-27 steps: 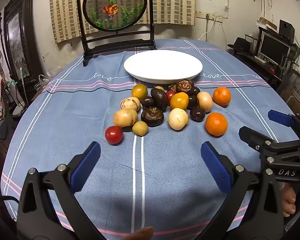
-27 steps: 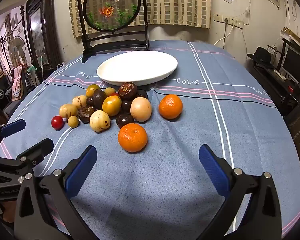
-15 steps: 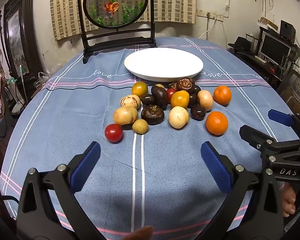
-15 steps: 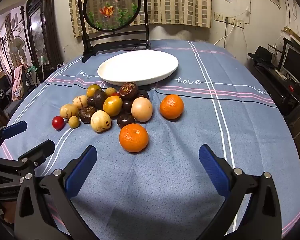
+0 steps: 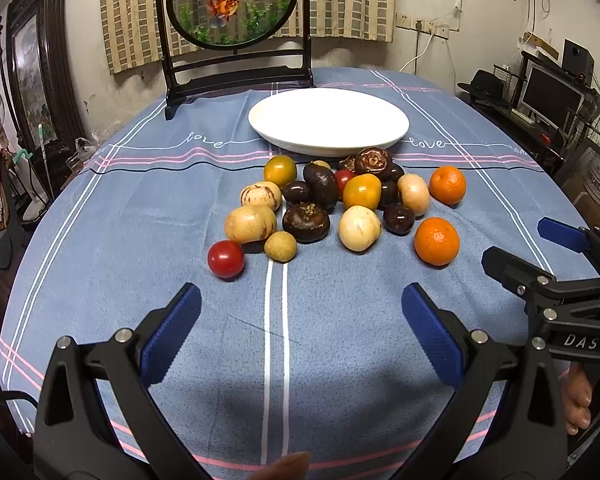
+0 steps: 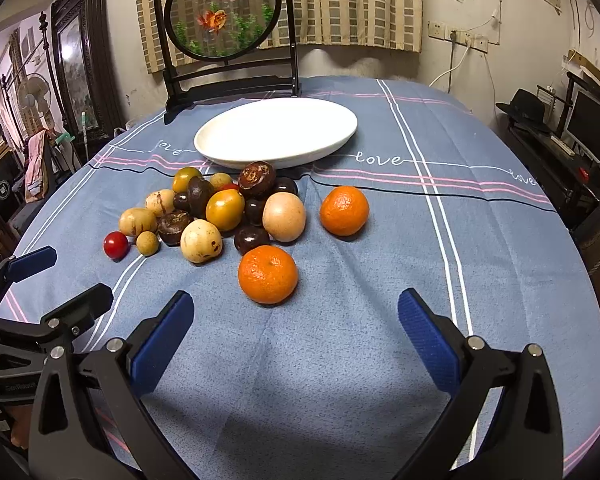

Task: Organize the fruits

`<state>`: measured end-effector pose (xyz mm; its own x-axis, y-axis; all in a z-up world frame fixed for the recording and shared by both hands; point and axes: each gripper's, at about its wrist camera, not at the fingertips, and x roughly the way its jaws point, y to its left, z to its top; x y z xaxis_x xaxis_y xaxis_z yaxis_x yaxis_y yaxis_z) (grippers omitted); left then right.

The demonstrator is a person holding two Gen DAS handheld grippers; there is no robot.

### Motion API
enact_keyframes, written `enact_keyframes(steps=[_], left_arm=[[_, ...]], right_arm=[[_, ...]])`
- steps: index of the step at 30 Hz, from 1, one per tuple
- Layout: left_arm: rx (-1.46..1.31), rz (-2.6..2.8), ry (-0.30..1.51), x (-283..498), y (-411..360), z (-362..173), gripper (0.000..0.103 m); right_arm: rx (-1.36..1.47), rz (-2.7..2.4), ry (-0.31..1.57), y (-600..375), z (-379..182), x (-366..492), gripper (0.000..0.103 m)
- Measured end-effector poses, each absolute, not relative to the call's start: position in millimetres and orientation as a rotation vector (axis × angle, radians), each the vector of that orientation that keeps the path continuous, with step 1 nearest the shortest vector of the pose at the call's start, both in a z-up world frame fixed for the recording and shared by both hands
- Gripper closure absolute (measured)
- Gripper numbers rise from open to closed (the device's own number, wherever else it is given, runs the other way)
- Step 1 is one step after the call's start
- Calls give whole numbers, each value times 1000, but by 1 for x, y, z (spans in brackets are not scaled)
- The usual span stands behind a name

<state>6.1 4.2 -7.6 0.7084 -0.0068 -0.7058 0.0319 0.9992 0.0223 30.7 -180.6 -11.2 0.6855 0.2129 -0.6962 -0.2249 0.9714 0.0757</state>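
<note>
A: Left gripper (image 5: 300, 320), lower frame in its own view. Jaws released, spread wide, nothing between the blue pads, only the blue striped cloth of the desk (image 5: 140, 240) beneath.

B: Right gripper (image 6: 296, 324): same. Released, jaws wide, empty. It also shows at the right edge of the left view, apart from the fruit.

A: Fruit pile (image 5: 340, 204) sits mid-frame, just below the white plate (image 5: 328, 120). Plate bare.

B: Loose pieces noted. Red cherry tomato (image 5: 225, 259) at the pile's lower left, just beside a small tan round fruit (image 5: 280, 245). Near mandarin (image 6: 267, 274) at centre of the right view, just above the gap between the pads, not touching either.

A: Second mandarin (image 6: 344, 210) upper right of the pile, set a little apart from it.

B: Dark brown chestnut-like pieces (image 5: 306, 222) mixed with pale yellow ones through the middle; exact kinds unclear.

A: Upper frame: round goldfish screen (image 5: 232, 4) on a black stand, at the desk's far edge behind the plate.
</note>
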Motion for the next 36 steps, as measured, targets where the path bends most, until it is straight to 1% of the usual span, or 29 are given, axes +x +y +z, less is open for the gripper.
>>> enact_keyframes(steps=[36], left_arm=[[17, -26, 814, 8, 4, -12, 2]], right_arm=[[5, 249, 782, -182, -11, 33, 1]])
